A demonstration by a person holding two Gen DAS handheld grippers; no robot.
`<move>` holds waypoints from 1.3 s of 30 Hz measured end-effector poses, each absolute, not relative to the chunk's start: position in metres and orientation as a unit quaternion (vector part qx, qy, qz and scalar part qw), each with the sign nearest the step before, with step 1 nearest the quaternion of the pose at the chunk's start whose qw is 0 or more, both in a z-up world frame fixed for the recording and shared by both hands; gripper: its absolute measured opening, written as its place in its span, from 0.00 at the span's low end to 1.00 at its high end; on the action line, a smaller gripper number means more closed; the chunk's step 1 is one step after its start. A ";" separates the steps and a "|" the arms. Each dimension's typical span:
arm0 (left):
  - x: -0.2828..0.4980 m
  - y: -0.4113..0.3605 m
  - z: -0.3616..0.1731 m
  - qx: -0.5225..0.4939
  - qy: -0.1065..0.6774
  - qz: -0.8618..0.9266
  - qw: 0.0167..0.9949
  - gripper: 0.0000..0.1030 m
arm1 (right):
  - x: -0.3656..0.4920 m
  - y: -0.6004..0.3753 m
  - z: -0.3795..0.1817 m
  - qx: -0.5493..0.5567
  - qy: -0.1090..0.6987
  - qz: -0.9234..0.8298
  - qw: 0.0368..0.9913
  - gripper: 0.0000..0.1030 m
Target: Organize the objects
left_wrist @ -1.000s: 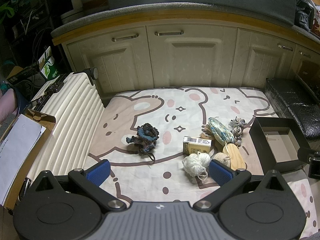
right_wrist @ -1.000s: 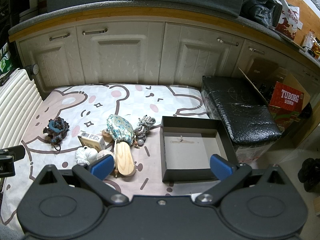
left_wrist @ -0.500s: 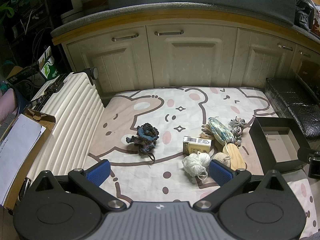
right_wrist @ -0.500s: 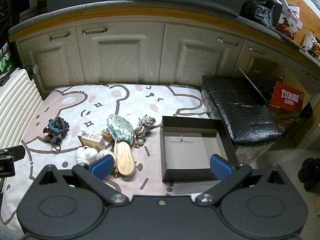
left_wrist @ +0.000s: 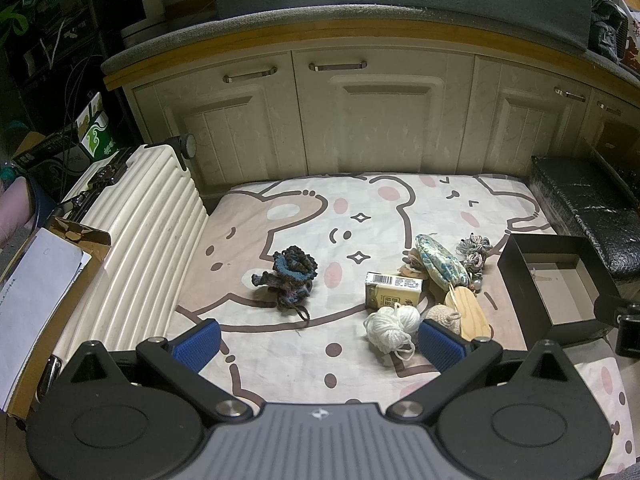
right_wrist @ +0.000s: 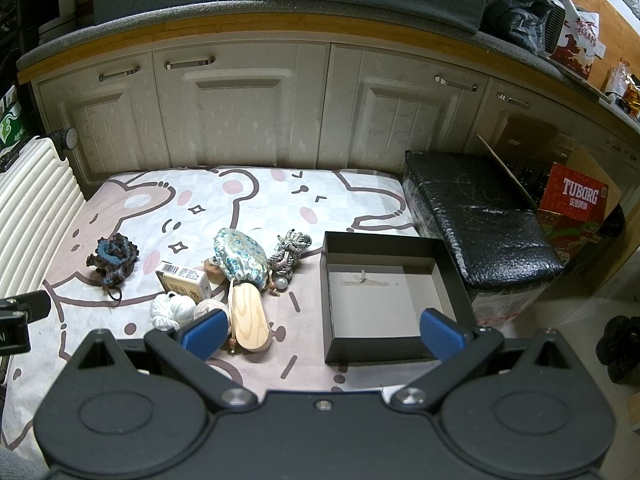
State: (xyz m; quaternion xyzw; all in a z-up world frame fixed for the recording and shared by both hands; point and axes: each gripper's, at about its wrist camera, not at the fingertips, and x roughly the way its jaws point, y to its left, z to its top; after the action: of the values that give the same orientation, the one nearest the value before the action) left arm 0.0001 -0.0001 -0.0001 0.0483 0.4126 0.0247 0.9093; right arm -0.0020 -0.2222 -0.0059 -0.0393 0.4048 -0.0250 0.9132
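Nothing moved since a second ago, both our grippers still wide open and empty, left gripper (left_wrist: 319, 344) above the mat (left_wrist: 376, 200), right gripper (right_wrist: 323, 331) facing the black box (right_wrist: 384, 292), yarn (left_wrist: 390, 325), carton (left_wrist: 392, 296), pouch (left_wrist: 440, 266) clustered left of it, Tuborg crate (right_wrist: 576, 196) seen only in right view, paper (left_wrist: 36, 276) only in left.

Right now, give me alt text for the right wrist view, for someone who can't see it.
An empty black box sits on a cartoon-print mat, right of a cluster: patterned pouch, wooden oval, small carton, white yarn. The right tongs hang open and empty in the foreground.
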 end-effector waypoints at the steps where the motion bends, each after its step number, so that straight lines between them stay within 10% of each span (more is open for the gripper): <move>1: 0.000 0.000 0.000 0.048 0.413 0.025 0.909 1.00 | -0.002 -0.222 -0.006 -0.039 0.405 -0.025 0.913 1.00; 39: -0.007 -0.003 0.041 0.032 0.321 0.025 0.946 1.00 | -0.014 -0.221 0.033 -0.020 0.296 -0.005 0.955 1.00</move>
State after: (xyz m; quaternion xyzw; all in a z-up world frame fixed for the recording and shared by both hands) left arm -0.0072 -0.0029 0.0413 0.0321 0.3212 0.0254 0.9461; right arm -0.0138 -0.2205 0.0335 -0.0195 0.2962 -0.0053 0.9549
